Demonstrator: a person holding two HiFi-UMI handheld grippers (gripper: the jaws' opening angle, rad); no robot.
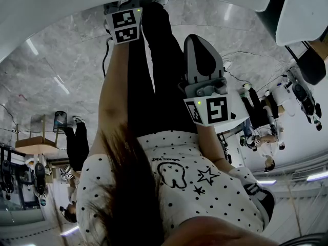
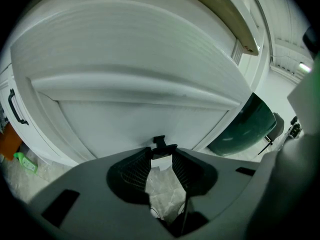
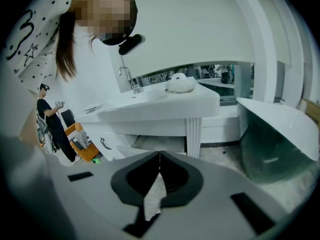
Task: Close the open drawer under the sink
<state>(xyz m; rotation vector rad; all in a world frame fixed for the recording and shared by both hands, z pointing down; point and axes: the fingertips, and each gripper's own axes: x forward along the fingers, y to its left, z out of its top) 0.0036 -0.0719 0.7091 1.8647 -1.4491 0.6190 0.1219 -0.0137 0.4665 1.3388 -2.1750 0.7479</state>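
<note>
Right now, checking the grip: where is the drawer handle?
Left gripper view, lower centre: the black handle sits on the drawer front, between the left gripper's jaw tips.

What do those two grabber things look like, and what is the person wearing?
The left gripper and right gripper are smooth grey plastic with black-lined jaws. Each carries a cube with black-and-white square markers and a tiny green light. A thin dark cable shows under the left jaws. The person wears a white short-sleeved top with black dots, stars and a tooth drawing.
</note>
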